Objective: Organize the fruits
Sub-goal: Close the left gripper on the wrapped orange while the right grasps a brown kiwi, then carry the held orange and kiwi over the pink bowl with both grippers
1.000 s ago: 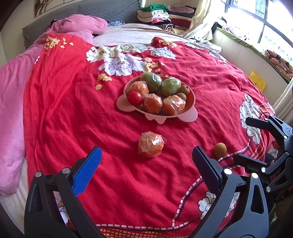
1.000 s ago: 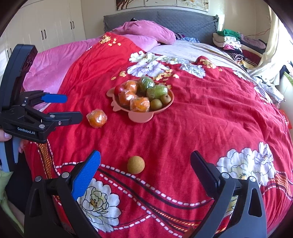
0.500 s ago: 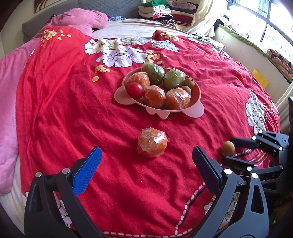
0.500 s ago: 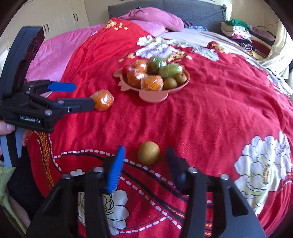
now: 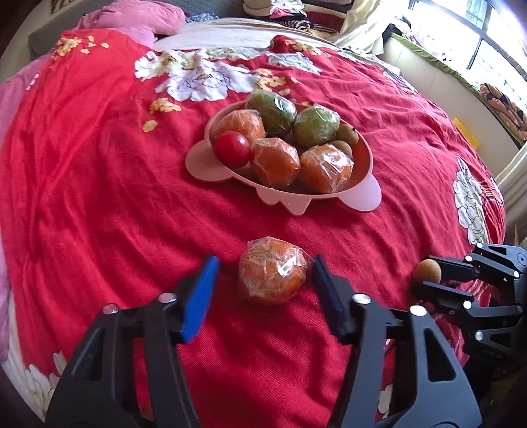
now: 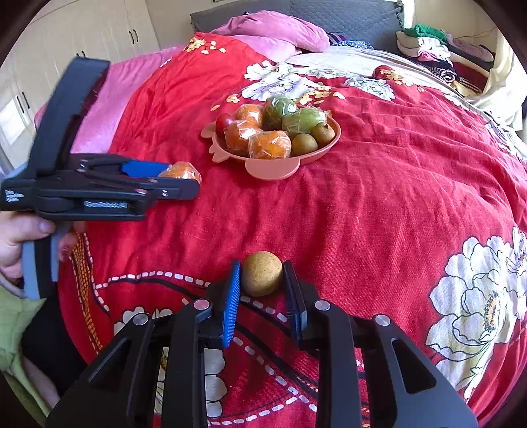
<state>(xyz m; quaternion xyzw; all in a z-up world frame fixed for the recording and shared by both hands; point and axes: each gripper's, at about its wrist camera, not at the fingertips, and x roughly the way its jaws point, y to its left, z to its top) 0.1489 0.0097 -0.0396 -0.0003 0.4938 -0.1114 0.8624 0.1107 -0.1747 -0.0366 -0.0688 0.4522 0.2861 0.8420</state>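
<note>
left wrist view: rumpled red floral bedspread [image 5: 98, 197] on a bed by a bright window. pink scalloped plate [image 5: 362, 194] with eight fruits, most in crinkly film. left gripper [image 5: 263, 283] jaws just narrowing around a wrapped orange [image 5: 271, 278] lying on the bedspread, pads not touching.

right wrist view: right gripper [image 6: 262, 280] clamped on one round, rough tan fruit [image 6: 262, 276] near the bed's edge.

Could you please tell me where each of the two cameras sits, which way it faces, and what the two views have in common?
Left wrist: sits on the left gripper, looking forward and down over the red bedspread; its jaws, just closing, flank the wrapped orange, a gap left on the blue-pad side.
Right wrist: sits on the right gripper, facing the headboard; its jaws have just closed on the brown fruit; a hand shows.
Shared: the pink fruit plate, both loose fruits, each other's gripper.
</note>
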